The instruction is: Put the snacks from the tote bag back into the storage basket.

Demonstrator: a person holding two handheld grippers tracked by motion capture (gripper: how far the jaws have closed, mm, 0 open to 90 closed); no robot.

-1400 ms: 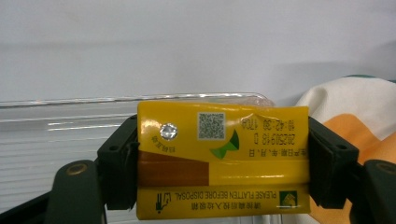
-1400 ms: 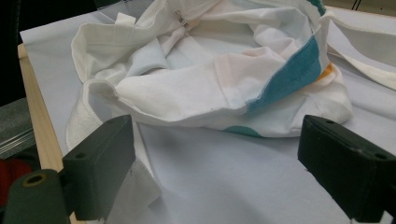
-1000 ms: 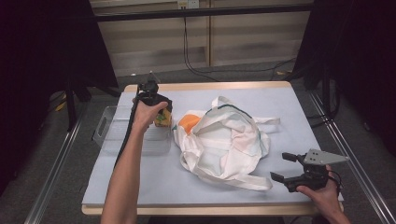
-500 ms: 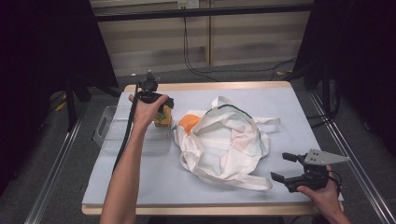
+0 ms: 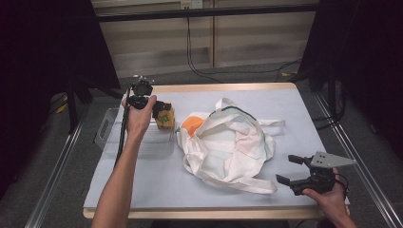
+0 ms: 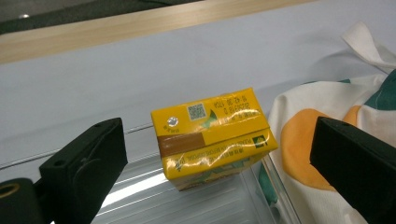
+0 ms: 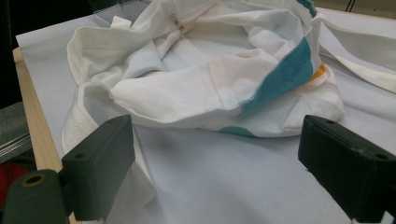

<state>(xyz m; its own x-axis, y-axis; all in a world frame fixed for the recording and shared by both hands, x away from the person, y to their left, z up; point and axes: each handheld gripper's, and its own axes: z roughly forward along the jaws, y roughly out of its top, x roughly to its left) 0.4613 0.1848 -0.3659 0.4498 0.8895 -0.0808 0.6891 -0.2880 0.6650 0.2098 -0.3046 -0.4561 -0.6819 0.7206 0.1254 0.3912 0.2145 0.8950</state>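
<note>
Looking down from the high view, the table [image 5: 142, 190] shows bare grey surface along its near edge and its far right corner. A clear plastic tray [image 5: 110, 133] overhangs the left edge, and a white cloth bag [image 5: 228, 147] sprawls mid-table. The left gripper [image 5: 159, 111] hovers over the tray's far right corner, just above a yellow carton [image 5: 166, 119]. The right gripper [image 5: 291, 169] rests near the front right edge, jaws spread, a little apart from the bag.

The left gripper view shows the carton [image 6: 212, 135] standing in the tray's corner, glossy yellow with a brown band and printed code, beside the bag's orange patch. The jaws have just been opening and stand wide, clear of the carton.

The right gripper view shows spread jaws with bare table between them and the crumpled bag [image 7: 201, 79] beyond.
</note>
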